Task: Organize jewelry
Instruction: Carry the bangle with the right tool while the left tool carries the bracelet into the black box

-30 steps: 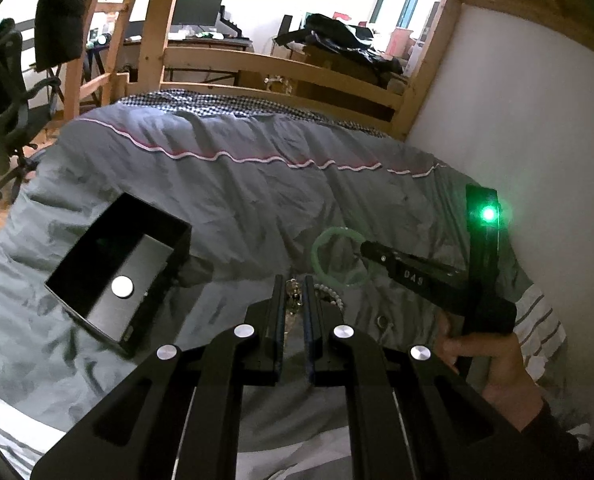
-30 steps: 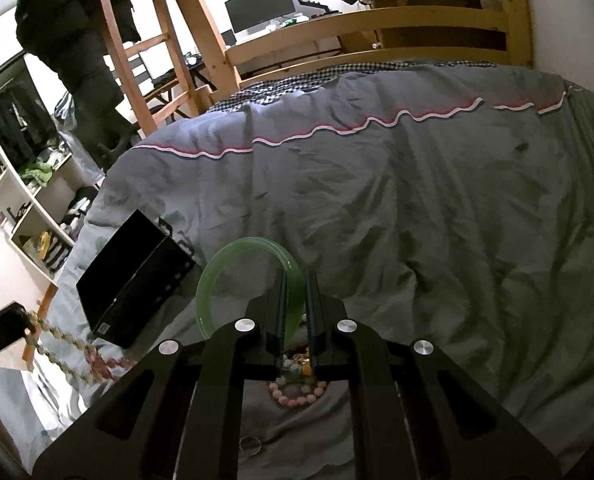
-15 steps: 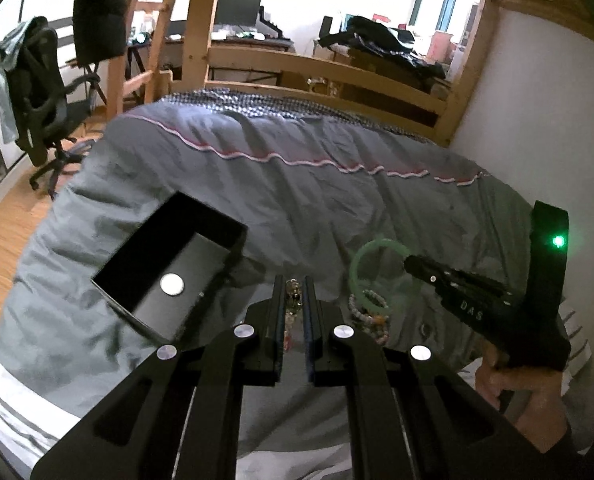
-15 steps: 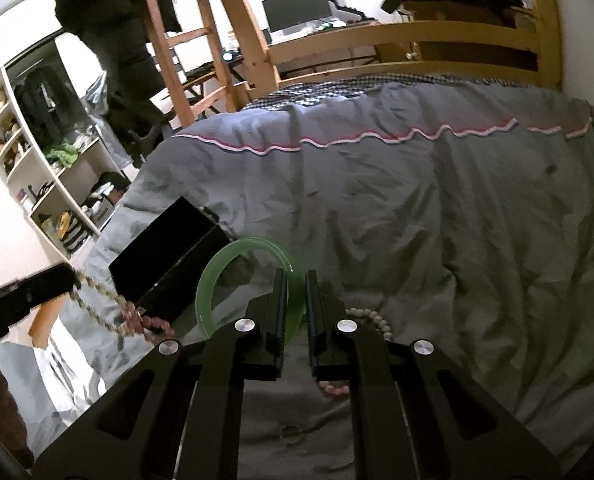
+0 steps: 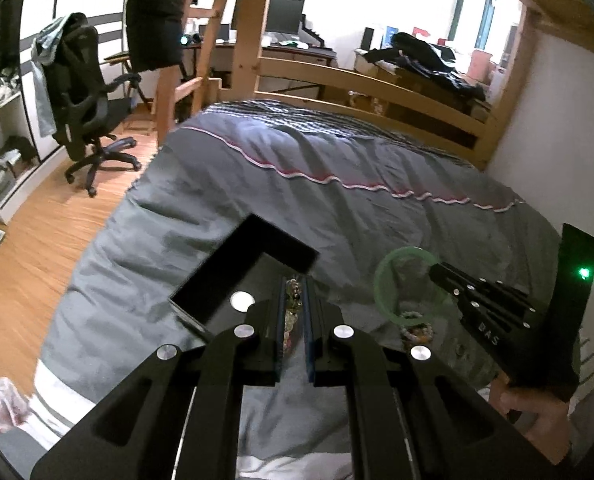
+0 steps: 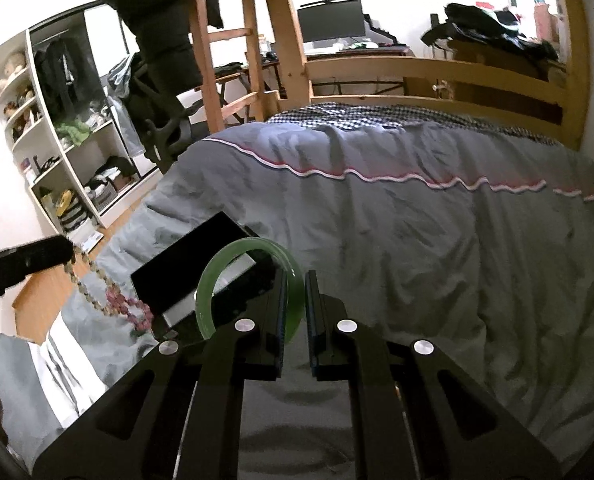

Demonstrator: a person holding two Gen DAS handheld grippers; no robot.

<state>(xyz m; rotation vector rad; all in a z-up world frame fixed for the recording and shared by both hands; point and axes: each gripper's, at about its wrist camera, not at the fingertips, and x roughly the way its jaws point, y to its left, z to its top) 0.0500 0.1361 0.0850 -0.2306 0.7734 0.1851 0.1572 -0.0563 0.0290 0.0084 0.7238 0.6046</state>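
My left gripper (image 5: 295, 285) is shut on a beaded necklace (image 5: 293, 304), which shows between its fingers. In the right wrist view the necklace (image 6: 109, 300) dangles from the left gripper (image 6: 67, 251), pale beads with a pink cluster at the bottom. My right gripper (image 6: 295, 280) is shut on a green bangle (image 6: 217, 276), held upright. An open black box (image 5: 225, 276) lies on the grey duvet, with a white round disc (image 5: 242, 301) on its floor. The left fingertips hang over the box's near right part. The right gripper (image 5: 436, 270) holds the bangle (image 5: 381, 292) just right of the box (image 6: 177, 268).
A beaded bracelet (image 5: 417, 330) lies on the grey duvet (image 5: 337, 208) below the bangle. The bed has a wooden frame (image 5: 377, 84) and a wall on the right. An office chair (image 5: 85, 100) stands on the wood floor to the left, with shelves (image 6: 69, 168) beyond.
Both grippers have risen and swung left toward the black box, each keeping its piece. The box now sits under the left fingertips, and the bracelet on the duvet has dropped behind.
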